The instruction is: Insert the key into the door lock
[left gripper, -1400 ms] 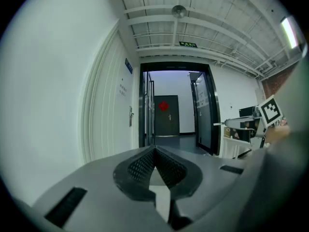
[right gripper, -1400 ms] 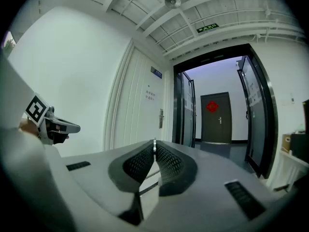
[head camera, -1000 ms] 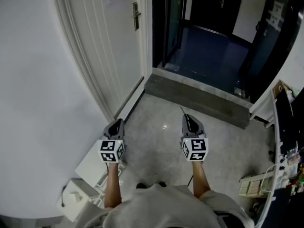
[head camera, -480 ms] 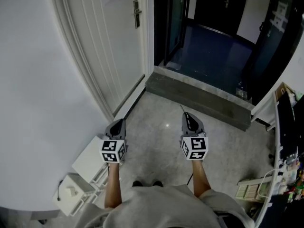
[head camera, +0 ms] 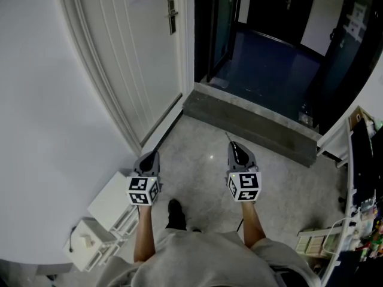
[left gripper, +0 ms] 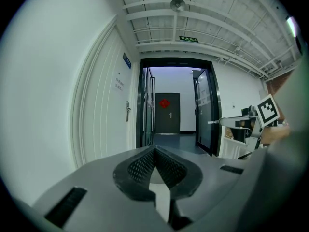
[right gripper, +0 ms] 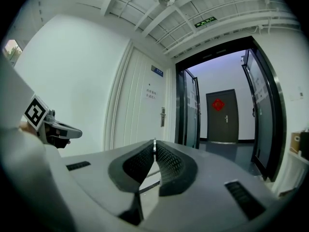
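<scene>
A thin metal key (head camera: 228, 137) sticks out ahead of my right gripper (head camera: 234, 147), which is shut on it. In the right gripper view the key (right gripper: 154, 145) shows as a narrow sliver pinched at the tip of the right gripper (right gripper: 154, 153). The white door (head camera: 137, 52) stands closed far ahead on the left, with its handle and lock plate (head camera: 172, 15) at mid height; the handle (right gripper: 163, 117) is still small in the right gripper view. My left gripper (head camera: 148, 159) is level beside the right one, shut and empty (left gripper: 155, 149).
A grey stone step (head camera: 251, 121) leads to an open glass doorway and a dark corridor (head camera: 269, 52). A dark door with a red ornament (right gripper: 222, 115) closes the corridor's end. White boxes (head camera: 111, 205) sit by the wall at lower left. Cluttered shelving (head camera: 359, 178) lines the right.
The view and both grippers have shifted slightly forward toward the door. A dark shoe now shows on the floor between the arms. Both jaws stay as they were.
</scene>
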### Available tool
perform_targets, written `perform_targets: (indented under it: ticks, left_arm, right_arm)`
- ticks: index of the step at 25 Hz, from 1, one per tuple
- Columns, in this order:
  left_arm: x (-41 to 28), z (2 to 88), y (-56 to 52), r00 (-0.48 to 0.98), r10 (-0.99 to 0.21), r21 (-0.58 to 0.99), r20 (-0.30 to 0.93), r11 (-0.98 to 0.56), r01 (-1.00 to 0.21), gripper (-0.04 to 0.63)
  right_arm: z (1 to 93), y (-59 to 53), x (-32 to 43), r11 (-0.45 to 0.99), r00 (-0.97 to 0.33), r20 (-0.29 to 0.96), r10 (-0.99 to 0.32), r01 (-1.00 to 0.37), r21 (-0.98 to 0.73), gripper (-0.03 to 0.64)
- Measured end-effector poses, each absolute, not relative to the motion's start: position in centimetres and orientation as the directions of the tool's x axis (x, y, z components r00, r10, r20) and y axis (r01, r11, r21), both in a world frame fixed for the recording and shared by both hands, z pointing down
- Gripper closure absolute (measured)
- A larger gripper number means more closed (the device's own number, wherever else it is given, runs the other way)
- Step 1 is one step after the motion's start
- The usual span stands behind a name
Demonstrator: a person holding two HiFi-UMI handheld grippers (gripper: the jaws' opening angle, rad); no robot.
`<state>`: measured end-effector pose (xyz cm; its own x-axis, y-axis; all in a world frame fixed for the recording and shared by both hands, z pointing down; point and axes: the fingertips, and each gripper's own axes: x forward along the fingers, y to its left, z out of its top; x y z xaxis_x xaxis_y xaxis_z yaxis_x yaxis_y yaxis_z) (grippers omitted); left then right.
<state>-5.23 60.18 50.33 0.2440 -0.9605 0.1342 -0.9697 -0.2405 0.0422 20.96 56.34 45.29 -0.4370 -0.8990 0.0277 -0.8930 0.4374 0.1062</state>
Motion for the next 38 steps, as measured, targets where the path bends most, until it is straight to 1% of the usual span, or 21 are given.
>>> perform_targets:
  ticks: [7,14,29,38]
  left_arm:
    - [-5.4,50.9,55.4,0.275,-0.953,0.059,0.125,-0.27,-0.961,0.578]
    - [-6.2,51.3,46.9,0.334,-0.935,0.058,0.123,-0.329,-0.942,0.578]
    - [-16.0,47.5,21.9,0.37,-0.922,0.03,0.114,-0.369,-0.929,0.578]
    - [-18.7,48.2,12.4,0.404,-0.905,0.034,0.131,-0.403,-0.915,0.578]
  right_arm:
    - [45.2,52.2,20.3,0.428,-0.429,0.019,-0.903,-0.896,0.119,0.586]
    - [45.5,44.8,18.1,0.416,-0.416,0.026,-0.909,-0.9,0.131,0.586]
    - [42.9,21.1,9.4,0.355,-0.354,0.02,-0.935,-0.929,0.105,0.586]
    - [43.6,12.4,6.1,0.329,-0.327,0.035,-0.944,-0.937,0.121,0.586]
